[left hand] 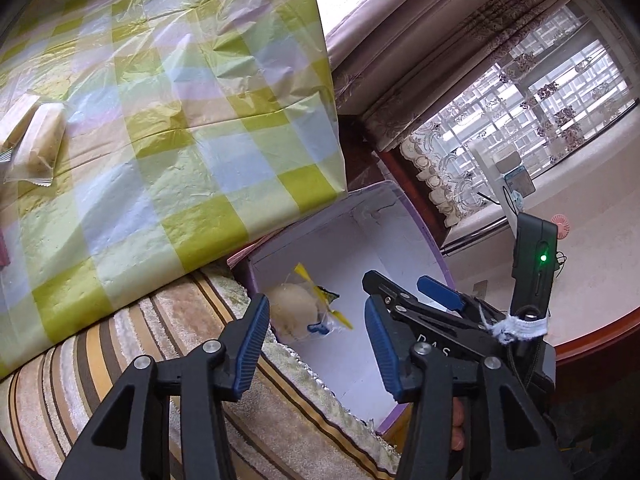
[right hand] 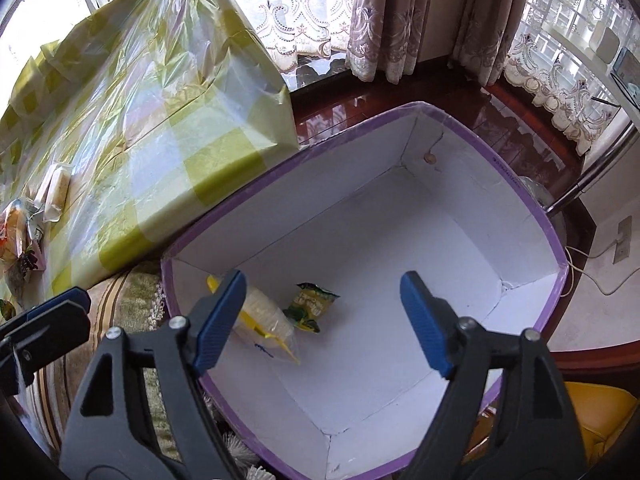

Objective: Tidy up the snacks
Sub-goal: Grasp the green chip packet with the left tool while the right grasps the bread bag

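snack pile [right hand: 16, 240]: cut by left edge | green packet [right hand: 312, 304]: print unreadable | yellow-wrapped bun [right hand: 264, 320]: partly behind finger

The tablecloth [left hand: 172, 128] is checked green, pale blue and white; the box [right hand: 520, 196] has a purple rim and white interior; the striped rug [left hand: 80, 368] is brown and cream.

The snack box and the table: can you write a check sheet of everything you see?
Surface: table in a checked plastic cover.
Job's things: purple-rimmed box holds a clear-wrapped bun and a green packet; wrapped cake on the table.
Clutter: more packets at the table's edge.
Grippers: left gripper and right gripper open, empty.
Cables: white cord on the floor.
Surroundings: curtains, striped rug.
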